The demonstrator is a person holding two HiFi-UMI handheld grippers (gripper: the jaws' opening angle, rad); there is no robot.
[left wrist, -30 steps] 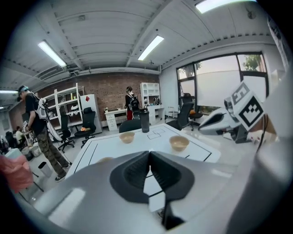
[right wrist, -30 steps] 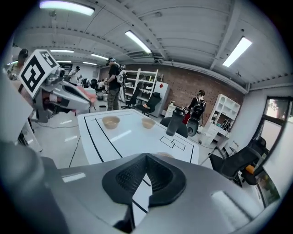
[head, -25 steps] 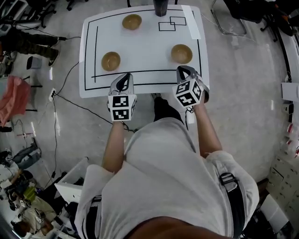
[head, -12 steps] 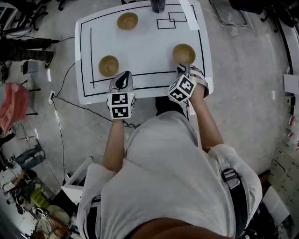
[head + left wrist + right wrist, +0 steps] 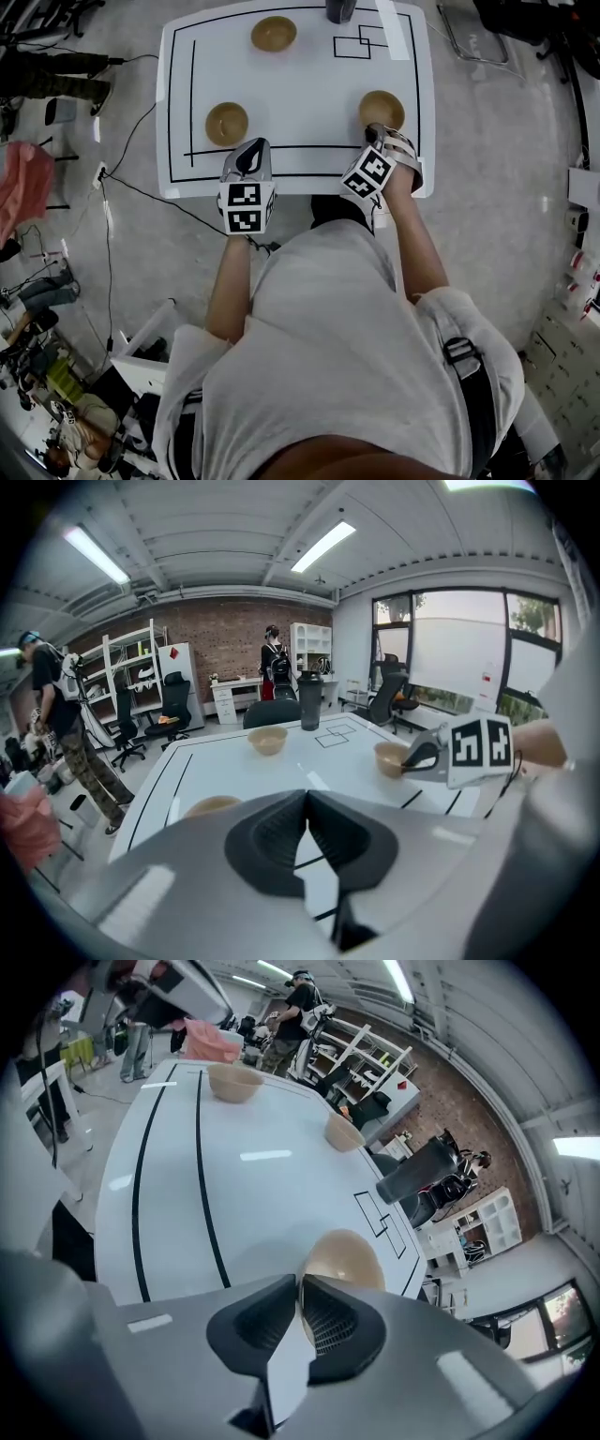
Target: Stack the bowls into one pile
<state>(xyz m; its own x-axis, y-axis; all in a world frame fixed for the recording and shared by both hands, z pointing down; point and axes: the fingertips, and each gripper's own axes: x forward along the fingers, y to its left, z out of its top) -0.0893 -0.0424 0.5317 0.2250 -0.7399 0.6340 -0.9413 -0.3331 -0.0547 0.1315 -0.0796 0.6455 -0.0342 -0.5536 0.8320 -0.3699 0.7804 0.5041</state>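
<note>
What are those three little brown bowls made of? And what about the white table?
The three bowls, far, left and right, look like wood or wood-coloured plastic: even tan, mostly matte; any grain is too small to tell. The table top looks like glossy white laminate or coated board: ceiling lights reflect in it.

A big white flat table (image 5: 300,94) stands on the grey floor (image 5: 487,141). Black lines (image 5: 193,84) are drawn on its smooth top, like a frame, with two small black boxes (image 5: 361,42) near the far edge. Three round light-brown bowls sit right on the top, well apart, all open side up. The left bowl (image 5: 226,123) and the right bowl (image 5: 382,109) are near the front line. The far bowl (image 5: 274,34) is at the back. A tall dark cup (image 5: 339,9) stands at the far edge.
</note>
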